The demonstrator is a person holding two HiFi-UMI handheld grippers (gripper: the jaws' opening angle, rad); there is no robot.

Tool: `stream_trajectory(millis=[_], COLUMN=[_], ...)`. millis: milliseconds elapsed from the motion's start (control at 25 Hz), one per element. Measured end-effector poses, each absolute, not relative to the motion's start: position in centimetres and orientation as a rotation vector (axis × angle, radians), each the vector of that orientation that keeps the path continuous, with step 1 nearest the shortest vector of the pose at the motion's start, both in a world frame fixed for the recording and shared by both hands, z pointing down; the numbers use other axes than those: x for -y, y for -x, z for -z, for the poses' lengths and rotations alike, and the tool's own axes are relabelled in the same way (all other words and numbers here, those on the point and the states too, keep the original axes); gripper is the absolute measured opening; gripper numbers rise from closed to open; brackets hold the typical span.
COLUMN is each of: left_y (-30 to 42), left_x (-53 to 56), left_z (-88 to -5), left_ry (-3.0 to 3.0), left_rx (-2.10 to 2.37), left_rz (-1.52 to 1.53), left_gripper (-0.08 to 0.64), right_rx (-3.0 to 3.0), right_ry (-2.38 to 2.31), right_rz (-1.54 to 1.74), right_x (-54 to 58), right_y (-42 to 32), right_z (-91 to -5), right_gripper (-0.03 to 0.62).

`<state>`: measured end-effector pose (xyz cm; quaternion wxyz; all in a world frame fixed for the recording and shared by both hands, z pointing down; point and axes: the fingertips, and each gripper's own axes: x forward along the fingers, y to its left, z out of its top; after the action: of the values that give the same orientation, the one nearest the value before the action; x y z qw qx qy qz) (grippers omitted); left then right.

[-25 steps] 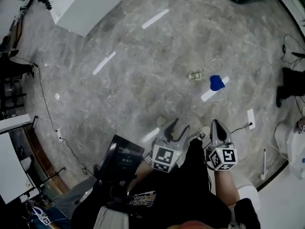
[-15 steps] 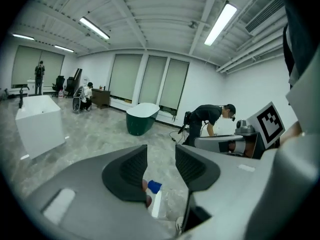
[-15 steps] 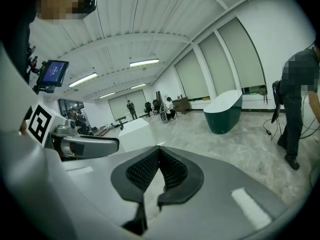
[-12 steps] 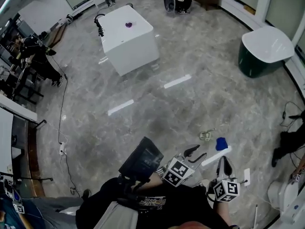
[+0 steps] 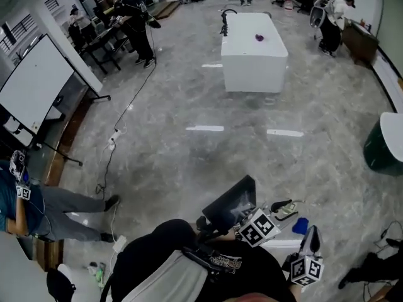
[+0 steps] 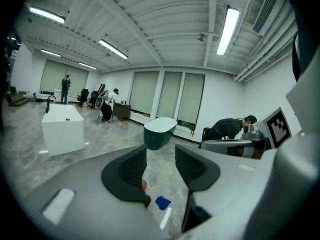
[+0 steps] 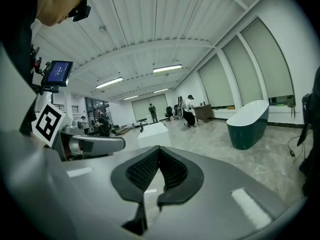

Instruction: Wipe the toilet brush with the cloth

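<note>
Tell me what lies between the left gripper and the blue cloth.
Only bare floor. In the left gripper view the left gripper, whose jaws have just been closing but stand apart, empty, frames grey floor down to the blue cloth.

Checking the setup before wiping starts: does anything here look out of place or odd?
The blue cloth lies on the bare floor, an odd spot for a wiping cloth. Neither gripper has it: the left gripper, its jaws just closing partway, is open and empty; the right gripper is shut on nothing.

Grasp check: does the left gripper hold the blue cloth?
No, the jaws of the left gripper, which have just been closing, stand apart and empty; the blue cloth lies on the floor.
</note>
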<state>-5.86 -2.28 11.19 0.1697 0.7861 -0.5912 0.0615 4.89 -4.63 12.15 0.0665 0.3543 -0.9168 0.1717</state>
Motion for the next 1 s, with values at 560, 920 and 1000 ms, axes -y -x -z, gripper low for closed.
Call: stream_trajectory(millis=[560, 920, 1000], left_y=[3.9, 8.5, 8.4], left_x=[-0.3, 2.0, 2.2], left_z=[-9.3, -5.9, -5.1], left_ry=[-1.973, -1.990, -2.043], left_rx=[2.019, 2.071, 2.055], left_rz=[-0.086, -0.038, -0.045], left_gripper=[0.183, 0.182, 0.179], right_rx=[2.722, 2.737, 2.749], right_ry=[-0.933, -1.035, -1.062], right_rz=[-0.635, -0.654, -0.662], right_x=[7.9, 10.0, 10.2], right_y=[-10.4, -7.9, -7.7], right_z=[-12.1, -8.6, -8.4], right_gripper=[0.003, 0.003, 0.003])
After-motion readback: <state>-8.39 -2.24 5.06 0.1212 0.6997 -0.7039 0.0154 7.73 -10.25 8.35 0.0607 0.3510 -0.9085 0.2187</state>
